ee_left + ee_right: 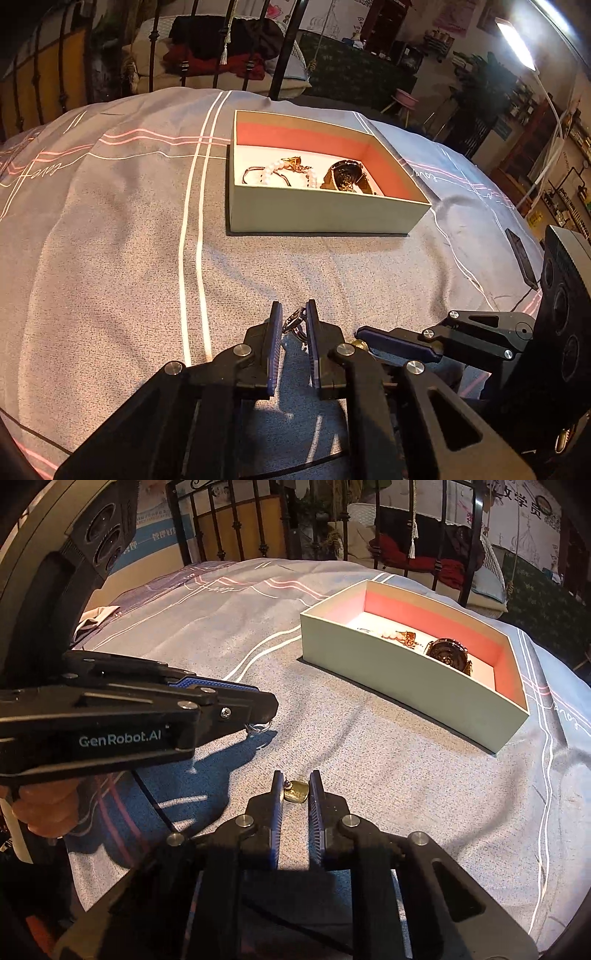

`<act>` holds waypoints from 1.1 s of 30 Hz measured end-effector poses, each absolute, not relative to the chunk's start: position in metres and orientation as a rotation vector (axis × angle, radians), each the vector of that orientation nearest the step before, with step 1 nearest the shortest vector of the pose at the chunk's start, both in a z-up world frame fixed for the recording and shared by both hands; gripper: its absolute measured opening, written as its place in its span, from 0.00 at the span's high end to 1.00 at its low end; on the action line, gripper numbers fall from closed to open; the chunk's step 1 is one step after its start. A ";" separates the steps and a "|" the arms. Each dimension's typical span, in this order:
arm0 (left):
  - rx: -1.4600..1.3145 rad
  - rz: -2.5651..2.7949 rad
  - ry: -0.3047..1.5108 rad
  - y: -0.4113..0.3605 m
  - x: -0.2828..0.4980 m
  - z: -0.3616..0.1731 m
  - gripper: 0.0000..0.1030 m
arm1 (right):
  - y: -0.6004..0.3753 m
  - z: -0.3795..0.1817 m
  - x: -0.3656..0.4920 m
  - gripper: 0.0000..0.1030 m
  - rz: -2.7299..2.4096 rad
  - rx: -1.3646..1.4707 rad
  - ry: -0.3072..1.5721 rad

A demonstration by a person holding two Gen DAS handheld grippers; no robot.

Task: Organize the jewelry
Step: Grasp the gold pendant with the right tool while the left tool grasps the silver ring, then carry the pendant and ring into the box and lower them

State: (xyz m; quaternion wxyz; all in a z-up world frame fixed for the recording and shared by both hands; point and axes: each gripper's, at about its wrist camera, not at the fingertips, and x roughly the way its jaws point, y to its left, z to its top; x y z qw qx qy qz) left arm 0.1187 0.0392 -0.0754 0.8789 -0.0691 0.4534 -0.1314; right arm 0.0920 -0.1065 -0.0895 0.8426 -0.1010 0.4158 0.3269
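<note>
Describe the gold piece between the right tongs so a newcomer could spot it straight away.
Start at the pale green box on the grey bedspread, then come toward the camera to the right tongs. Between their blue pads sits a small, flat, squarish gold pendant. It differs from the silvery ring piece in the left tongs by its solid gold face.

Left gripper (294,317) and right gripper (296,787) sit low, jaws narrowed, tips close together.
</note>
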 end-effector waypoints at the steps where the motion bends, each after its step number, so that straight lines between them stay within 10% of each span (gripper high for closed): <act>1: -0.142 -0.279 0.945 0.038 0.118 -0.075 0.88 | -0.108 -0.089 0.091 0.85 0.689 -0.206 0.875; 33: -0.077 -0.148 0.871 -0.004 0.262 -0.010 0.88 | -0.152 -0.025 0.224 0.85 0.459 -0.053 0.739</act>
